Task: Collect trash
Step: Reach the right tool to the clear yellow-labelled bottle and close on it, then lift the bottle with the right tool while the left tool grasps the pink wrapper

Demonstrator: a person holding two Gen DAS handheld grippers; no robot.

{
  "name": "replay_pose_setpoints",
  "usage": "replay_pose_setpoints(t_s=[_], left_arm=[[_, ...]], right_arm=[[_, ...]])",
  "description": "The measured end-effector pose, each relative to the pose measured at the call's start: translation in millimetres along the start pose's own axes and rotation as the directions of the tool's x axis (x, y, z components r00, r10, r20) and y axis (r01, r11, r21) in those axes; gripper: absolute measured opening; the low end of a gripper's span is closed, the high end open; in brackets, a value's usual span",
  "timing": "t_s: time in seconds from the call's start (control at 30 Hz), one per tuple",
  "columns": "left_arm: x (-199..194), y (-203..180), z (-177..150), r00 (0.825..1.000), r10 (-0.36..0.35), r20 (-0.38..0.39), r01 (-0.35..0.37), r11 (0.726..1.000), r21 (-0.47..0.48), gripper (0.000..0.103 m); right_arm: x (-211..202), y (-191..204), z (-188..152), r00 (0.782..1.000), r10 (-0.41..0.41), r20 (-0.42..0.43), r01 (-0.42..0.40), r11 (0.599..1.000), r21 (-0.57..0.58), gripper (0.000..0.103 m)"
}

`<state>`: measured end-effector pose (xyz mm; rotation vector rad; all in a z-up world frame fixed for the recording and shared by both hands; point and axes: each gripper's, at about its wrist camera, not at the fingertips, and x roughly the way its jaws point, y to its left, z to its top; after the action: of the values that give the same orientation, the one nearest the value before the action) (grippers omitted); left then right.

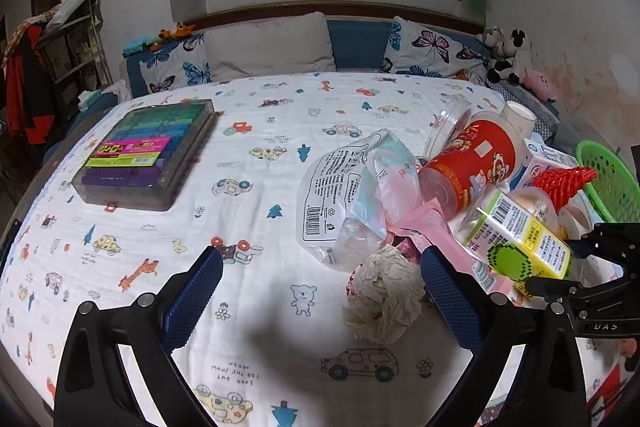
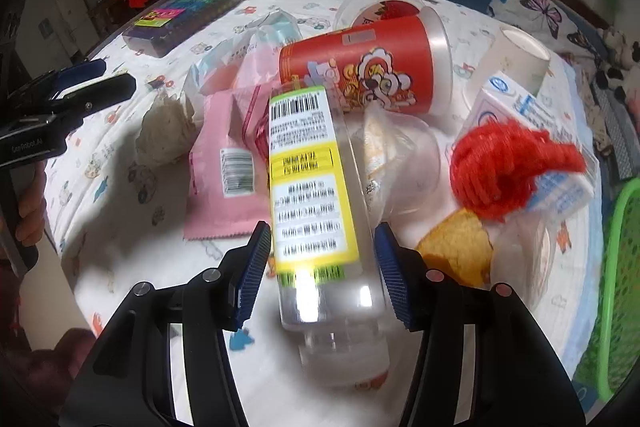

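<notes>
A heap of trash lies on the printed sheet: a clear bottle with a yellow-green label [image 2: 308, 187] [image 1: 516, 239], a red cup [image 2: 356, 67] [image 1: 468, 167], a pink wrapper [image 2: 224, 183] [image 1: 436, 227], a crumpled tissue [image 1: 384, 303] [image 2: 166, 131], a clear printed bag [image 1: 348, 195] and red netting [image 2: 504, 167] [image 1: 564, 183]. My right gripper [image 2: 324, 271] is open, its jaws on either side of the bottle with gaps showing. My left gripper [image 1: 320, 303] is open and empty above the sheet, the tissue just inside its right finger.
A green mesh basket [image 2: 624, 267] [image 1: 608, 179] stands at the right edge. A case of coloured markers [image 1: 148, 155] [image 2: 184, 19] lies at the left. A white paper cup [image 2: 508, 67], a blue-white carton [image 2: 520, 107] and clear lids sit in the heap. Pillows line the back.
</notes>
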<state>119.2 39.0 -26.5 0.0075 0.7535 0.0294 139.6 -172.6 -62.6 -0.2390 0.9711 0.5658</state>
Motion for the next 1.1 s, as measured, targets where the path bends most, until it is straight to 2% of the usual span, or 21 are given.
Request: replay_pose_setpoints(t_s=[0.17, 0.23, 0.4, 0.5, 0.6, 0.8, 0.93, 1.1], left_arm=[[15, 2, 6, 0.999, -0.019, -0.03, 0.019, 1.0, 0.001, 0.093], [20, 1, 9, 0.999, -0.026, -0.043, 0.026, 1.0, 0.007, 0.085], [34, -6, 18, 0.997, -0.043, -0.057, 0.044, 0.999, 0.023, 0.075], [39, -11, 19, 0.993, -0.068, -0.099, 0.071, 0.997, 0.025, 0.071], [33, -17, 14, 0.986, -0.128, -0.108, 0.13, 0.991, 0.007, 0.071], [22, -41, 7, 0.973, -0.198, -0.117, 0.202, 0.979, 0.022, 0.071], [28, -60, 8, 0.972, -0.186, -0.143, 0.195, 0.979, 0.052, 0.07], [44, -73, 11, 0.974, -0.127, -0.186, 0.142, 0.988, 0.066, 0.068]], right_arm=[[12, 1, 7, 1.0, -0.01, 0.011, 0.009, 1.0, 0.025, 0.054], [12, 2, 7, 1.0, -0.018, 0.017, 0.018, 1.0, 0.026, 0.051], [1, -1, 2, 0.999, -0.028, 0.041, 0.026, 0.999, 0.048, 0.049], [-11, -4, -3, 0.997, -0.035, 0.065, 0.03, 0.997, 0.071, 0.048], [-24, -8, -7, 0.996, -0.028, 0.084, 0.02, 0.996, 0.092, 0.047], [-49, -13, -14, 0.99, -0.038, 0.134, 0.022, 0.992, 0.121, 0.047], [-69, -14, -19, 0.985, -0.045, 0.169, 0.021, 0.99, 0.136, 0.047], [-92, -17, -27, 0.978, -0.057, 0.202, 0.026, 0.988, 0.151, 0.047]])
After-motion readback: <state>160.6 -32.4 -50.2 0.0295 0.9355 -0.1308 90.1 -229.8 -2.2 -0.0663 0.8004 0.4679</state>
